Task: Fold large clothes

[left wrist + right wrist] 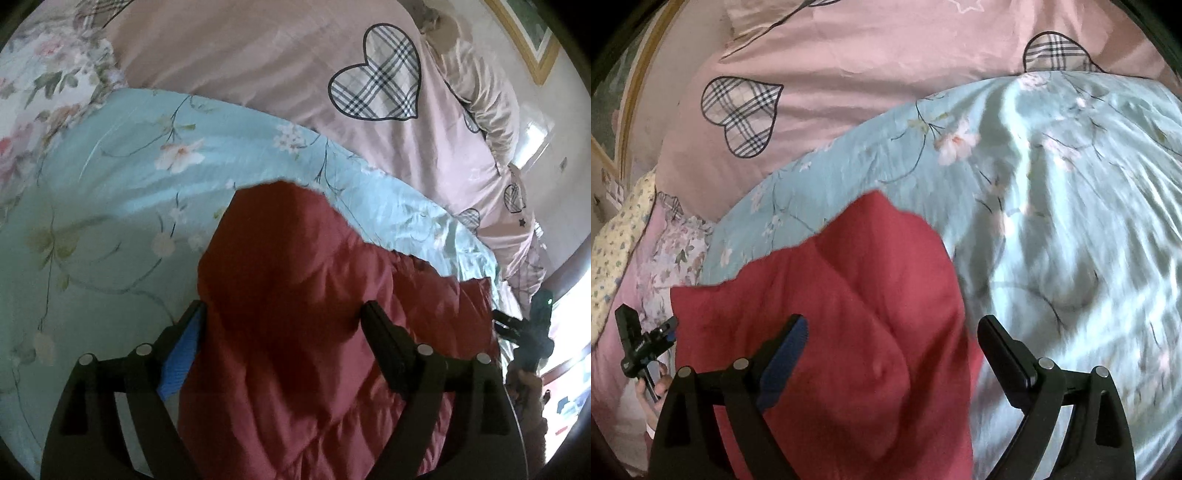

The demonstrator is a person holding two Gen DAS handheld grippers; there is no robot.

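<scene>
Red quilted garment (314,314) lies on a pale blue floral quilt (122,192), which in turn lies over a pink bedcover with plaid hearts (258,62).

Left wrist view: left gripper (282,314) hangs over the garment, jaws wide apart, red fabric filling the gap between the fingers; contact cannot be judged. The garment's far edge rises in a rounded peak, with blue quilt showing past it and to the left. The quilt's far edge runs diagonally, pink bedcover beyond. At far right, the other gripper sits near the garment's right edge, by the side of the bed and a bright window.

Right wrist view: right gripper (892,325) has its jaws spread apart, straddling the garment's right edge (960,295); left finger over red fabric, right finger over blue quilt. Rumpled quilt extends to the right. The left gripper shows at far left, near the garment's left corner (674,291).
</scene>
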